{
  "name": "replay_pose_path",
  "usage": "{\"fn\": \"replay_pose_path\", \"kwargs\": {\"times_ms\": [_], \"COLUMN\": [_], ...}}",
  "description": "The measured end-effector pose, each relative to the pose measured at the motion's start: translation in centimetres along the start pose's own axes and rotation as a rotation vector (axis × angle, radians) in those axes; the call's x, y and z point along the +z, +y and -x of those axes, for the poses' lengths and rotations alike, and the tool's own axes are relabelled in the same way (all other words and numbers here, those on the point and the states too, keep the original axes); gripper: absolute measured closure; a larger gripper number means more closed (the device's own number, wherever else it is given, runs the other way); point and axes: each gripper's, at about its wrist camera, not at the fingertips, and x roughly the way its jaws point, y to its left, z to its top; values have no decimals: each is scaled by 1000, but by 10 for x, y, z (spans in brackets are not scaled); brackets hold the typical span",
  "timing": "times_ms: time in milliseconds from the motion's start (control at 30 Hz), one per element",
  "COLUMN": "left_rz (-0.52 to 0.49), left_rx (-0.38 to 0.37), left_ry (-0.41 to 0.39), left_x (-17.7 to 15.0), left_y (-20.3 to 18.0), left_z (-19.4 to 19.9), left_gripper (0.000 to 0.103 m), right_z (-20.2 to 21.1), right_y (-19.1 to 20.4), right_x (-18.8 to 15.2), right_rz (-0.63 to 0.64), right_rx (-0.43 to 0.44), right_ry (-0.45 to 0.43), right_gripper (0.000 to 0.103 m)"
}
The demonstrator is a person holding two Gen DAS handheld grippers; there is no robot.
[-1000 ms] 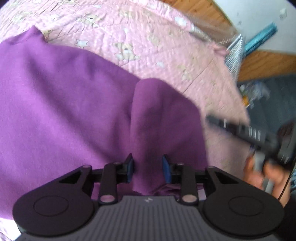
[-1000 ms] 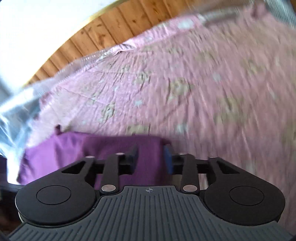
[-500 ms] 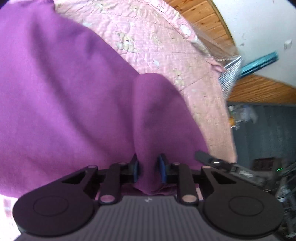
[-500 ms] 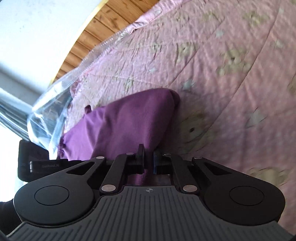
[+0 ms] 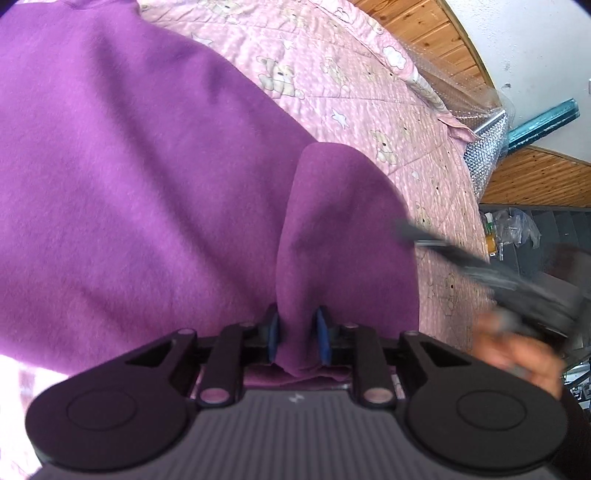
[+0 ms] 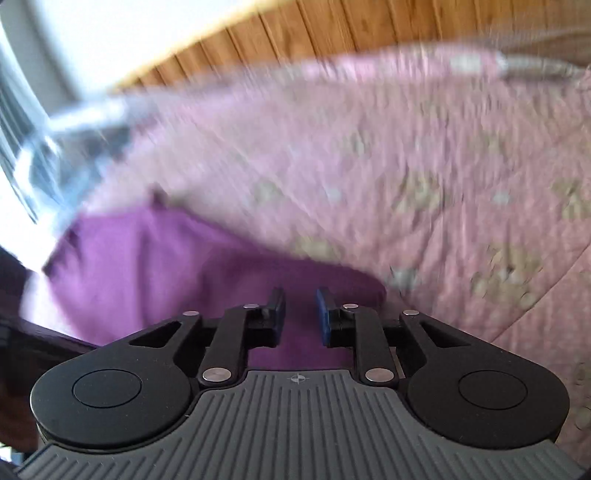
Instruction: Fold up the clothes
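The purple garment (image 5: pixel 155 192) lies spread on the pink bedspread (image 5: pixel 369 110). The left tool (image 5: pixel 298 336) is clamped on a raised fold at the garment's near edge. The right tool (image 6: pixel 300 314) is parted over the garment, gripping nothing.

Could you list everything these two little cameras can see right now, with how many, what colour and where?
purple garment: one, purple, spread on the bed, a raised fold of it pinched at its near edge.
bedspread: one, pink with teddy bears and stars, covering the bed under the garment.
wood panelling: brown boards, on the wall beyond the bed.
bubble wrap: one clear sheet, at the bed's far corner.
teal bar: one, against the white wall; what it is I cannot tell.
left gripper: one, black with blue pads, shut on the garment's fold.
right gripper: one, black with blue pads, open above the garment's edge, blurred.
hand: one, holding the right gripper, blurred.
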Motion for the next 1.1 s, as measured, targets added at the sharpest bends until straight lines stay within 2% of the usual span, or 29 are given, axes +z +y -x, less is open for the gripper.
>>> {"fn": "replay_pose_path", "kwargs": {"times_ms": [33, 67, 133, 200, 233, 267, 333, 367, 433, 500, 533, 567, 633, 733, 800, 867, 900, 967, 1000, 1033, 1067, 1100], "left_rz": [-17, -33, -49, -27, -6, 17, 70, 99, 156, 211, 247, 287, 341, 298, 247, 183, 153, 142, 144, 157, 191, 227], "left_rx": [11, 22, 44, 65, 80, 104, 163, 193, 266, 356, 388, 405, 417, 406, 358, 264, 224, 86, 65, 75, 77, 78], "left_ry": [-11, -29, -72, -112, -128, -140, -155, -179, -241, -313, -343, -369, -410, -431, -408, -387, -385, -431, -449, -439, -419, -398], "left_x": [-2, -2, -3, -3, -1, 1, 7, 7, 7, 8, 12, 17, 26, 47, 64, 76, 80, 84, 84, 87, 89, 91], "left_y": [0, 1, 12, 34, 48, 64, 98, 116, 154, 195, 217, 240, 285, 320, 327, 328, 327, 332, 339, 349, 362, 375], "left_z": [11, 23, 51, 77, 87, 98, 125, 144, 184, 224, 241, 255, 276, 284, 275, 270, 270, 283, 287, 285, 280, 274], "left_gripper": [74, 69, 64, 58, 56, 56, 56, 56, 50, 42, 39, 39, 39, 41, 50, 76, 81, 83, 83, 83, 88, 88], "right_z": [-1, 4, 13, 22, 26, 31, 40, 43, 59, 65, 59, 52, 22, -34, -75, -110, -123, -146, -155, -163, -171, -179], "right_y": [4, 8, 17, 27, 31, 36, 45, 50, 68, 104, 129, 154, 218, 319, 386, 443, 464, 500, 513, 524, 534, 544], "right_x": [-5, -11, -24, -36, -42, -48, -61, -56, -40, -27, -21, -15, -8, -4, -4, -9, -10, -12, -11, -11, -12, -12], "right_rz": [9, 16, 32, 47, 55, 62, 77, 44, 15, 95, 147, 198, 302, 461, 568, 696, 737, 805, 831, 851, 870, 889], "right_rx": [-11, -16, -27, -38, -43, -49, -59, -92, -171, -237, -240, -234, -166, -33, 66, 132, 143, 154, 152, 147, 142, 136], "right_ry": [10, 14, 22, 29, 33, 37, 45, 61, 8, -43, -53, -61, -58, -28, 3, 34, 41, 47, 49, 53, 58, 62], "right_gripper": [84, 80, 79, 71, 62, 58, 58, 58, 58, 56, 56, 55, 54, 45, 42, 39, 39, 39, 38, 32, 26, 26]}}
